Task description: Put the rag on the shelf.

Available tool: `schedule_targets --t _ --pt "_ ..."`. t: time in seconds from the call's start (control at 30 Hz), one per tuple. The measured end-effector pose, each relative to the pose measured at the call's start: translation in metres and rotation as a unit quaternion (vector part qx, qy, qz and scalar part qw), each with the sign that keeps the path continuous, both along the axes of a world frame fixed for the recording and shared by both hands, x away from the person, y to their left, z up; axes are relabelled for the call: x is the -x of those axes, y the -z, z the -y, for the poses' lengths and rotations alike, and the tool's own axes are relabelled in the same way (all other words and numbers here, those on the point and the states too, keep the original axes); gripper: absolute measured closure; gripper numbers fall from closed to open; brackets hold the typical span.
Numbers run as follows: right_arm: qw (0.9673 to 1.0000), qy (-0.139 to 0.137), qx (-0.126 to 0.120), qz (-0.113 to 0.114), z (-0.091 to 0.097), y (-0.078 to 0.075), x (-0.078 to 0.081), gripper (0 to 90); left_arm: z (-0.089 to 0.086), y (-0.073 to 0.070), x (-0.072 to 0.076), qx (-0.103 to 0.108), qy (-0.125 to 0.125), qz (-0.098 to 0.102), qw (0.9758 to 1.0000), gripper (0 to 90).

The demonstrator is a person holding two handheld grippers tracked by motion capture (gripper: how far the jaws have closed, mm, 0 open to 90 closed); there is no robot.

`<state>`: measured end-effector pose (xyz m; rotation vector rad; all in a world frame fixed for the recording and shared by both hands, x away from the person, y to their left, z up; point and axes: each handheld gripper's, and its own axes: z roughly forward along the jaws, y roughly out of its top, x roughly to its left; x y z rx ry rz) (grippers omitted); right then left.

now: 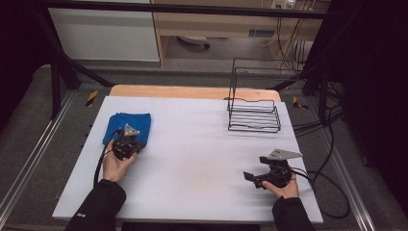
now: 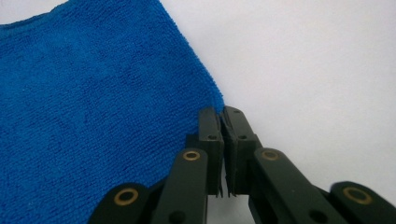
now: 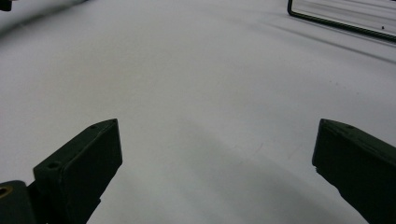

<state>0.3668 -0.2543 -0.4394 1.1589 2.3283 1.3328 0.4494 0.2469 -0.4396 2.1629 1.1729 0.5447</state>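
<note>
A folded blue microfibre cloth [image 1: 128, 127] lies flat on the white table [image 1: 192, 163], near the table's left edge and toward its far left corner. The left gripper [image 1: 127, 143], held in the person's left hand [image 1: 114, 165], sits at the cloth's near edge by its near right corner, pointing away from the person. In the left gripper view the two black jaws stand pressed together with almost no gap between them, their tips meeting right at the corner hem of the blue microfibre cloth [image 2: 93, 107]. Whether the pads actually have a fold of the fabric pinched between them cannot be told, since the jaws themselves cover the spot where they meet the cloth. The rest of the cloth spreads out smooth to the left of the jaws in that view, with bare table [image 2: 317, 70] to the right.

The right gripper [image 1: 250, 178], held in the right hand [image 1: 287, 189], rests low over the table near its near right corner, well apart from the cloth. Its jaws stand wide apart with nothing between them, only bare table [image 3: 205, 93] beneath them.

A black wire rack [image 1: 254, 113] stands upright near the table's far right corner, well apart from both grippers; a bit of its frame [image 3: 343, 18] appears at the upper right of the right gripper view.
</note>
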Motion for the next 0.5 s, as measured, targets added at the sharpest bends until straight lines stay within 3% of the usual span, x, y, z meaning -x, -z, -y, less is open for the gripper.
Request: schedule_targets --t 0.27,0.5 --pt "1.0 -0.001 -0.001 0.002 0.001 0.0 0.0 2.2 -0.002 -0.012 0.012 0.028 0.007 0.007 0.9996 87.2" --pt "1.0 0.0 0.0 0.003 0.001 -0.001 0.001 2.2 0.009 -0.02 0.03 0.047 0.037 -0.005 0.9982 87.2"
